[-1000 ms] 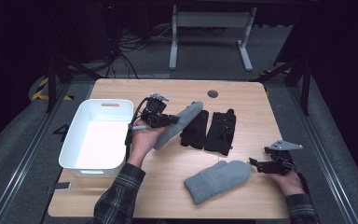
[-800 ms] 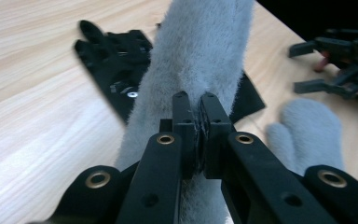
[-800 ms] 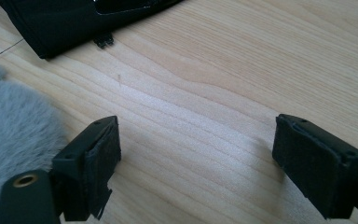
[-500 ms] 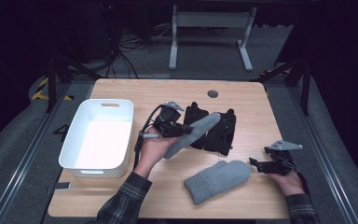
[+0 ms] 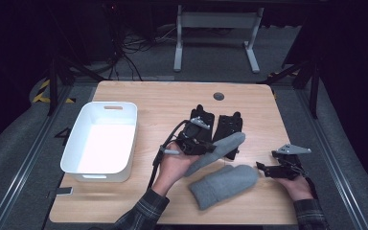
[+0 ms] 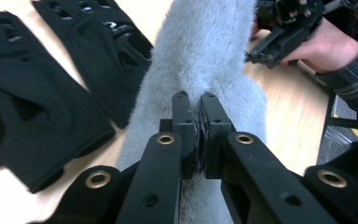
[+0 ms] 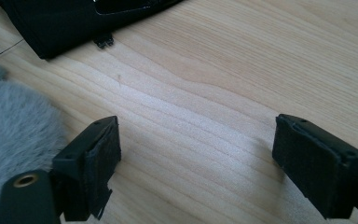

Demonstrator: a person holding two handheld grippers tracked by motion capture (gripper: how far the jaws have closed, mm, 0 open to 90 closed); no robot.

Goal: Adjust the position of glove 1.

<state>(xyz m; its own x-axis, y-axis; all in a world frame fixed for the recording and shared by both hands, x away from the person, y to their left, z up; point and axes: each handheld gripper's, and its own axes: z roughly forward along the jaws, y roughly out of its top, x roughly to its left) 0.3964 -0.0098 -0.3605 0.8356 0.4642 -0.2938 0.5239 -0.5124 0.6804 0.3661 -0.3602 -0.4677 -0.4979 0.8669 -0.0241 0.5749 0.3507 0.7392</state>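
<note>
While resting on the light wooden table (image 5: 148,103), flat fuzzy grey mitten (image 5: 223,184) nearest; right gripper (image 7: 196,163) beside it — jaws wide apart. Farther: left gripper (image 6: 195,100) clamped on 2nd fuzzy grey mitten (image 6: 209,51), raised over black fabric gloves (image 5: 220,127); white plastic bin (image 5: 103,139) w/ nothing inside.

wooden table (image 5: 163,103), white tub (image 5: 100,139), black gloves (image 5: 220,127), grey mitten (image 5: 223,184)

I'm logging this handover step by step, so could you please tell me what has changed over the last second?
The left claw, shut on a grey mitten, has carried it rightward from beside the white bin until it overlaps the black gloves and nears the other grey mitten. That mitten, the gloves, the bin and the open right claw stayed put.
</note>
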